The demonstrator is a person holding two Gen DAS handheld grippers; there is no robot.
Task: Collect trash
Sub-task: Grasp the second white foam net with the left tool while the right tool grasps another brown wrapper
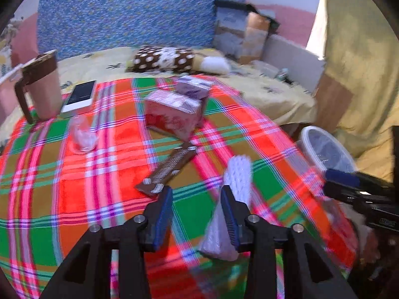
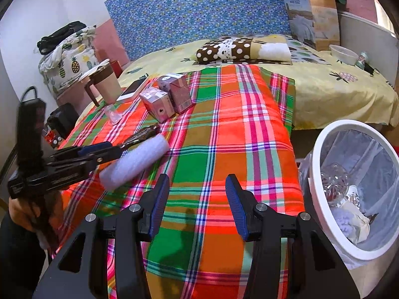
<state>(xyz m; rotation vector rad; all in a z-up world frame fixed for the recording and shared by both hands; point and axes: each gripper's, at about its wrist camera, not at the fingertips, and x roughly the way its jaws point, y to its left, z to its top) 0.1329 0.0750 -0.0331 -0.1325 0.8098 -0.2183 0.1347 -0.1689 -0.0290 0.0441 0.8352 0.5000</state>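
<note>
The left gripper (image 1: 197, 199) hangs low over the near edge of the plaid blanket (image 1: 104, 199), jaws apart with nothing but cloth between them, and the white foam sleeve (image 1: 237, 177) lies just outside its right finger, touching or nearly so; I can't tell which. The sleeve rests on the blanket near that edge, with the brown snack wrapper (image 1: 169, 169) just off its far-left end. To take the sleeve cleanly, I'd judge the left gripper should shift right until the foam sits squarely between the pads, then close gently, because that soft mesh will squash and may slip if pinched at its tip. Further back toward the blanket's far-left corner stand a mug (image 1: 41, 87), a phone (image 1: 79, 94) and a small clear cup (image 1: 83, 134), none of which look like trash, while two pink cartons (image 1: 174, 112) sit mid-blanket and likely are. Moving right, the right gripper (image 2: 197, 199) hovers over bare plaid near the right edge, fingers apart and empty. Beyond that edge, down on the floor side, waits the white bin (image 2: 321, 149), lined with a clear bag and already holding crumpled scraps. The blanket covers a bed with a yellow sheet (image 2: 324, 92), a dotted pillow (image 2: 224, 47) at its head, and a blue patterned board (image 2: 199, 7) behind against pale walls.
</note>
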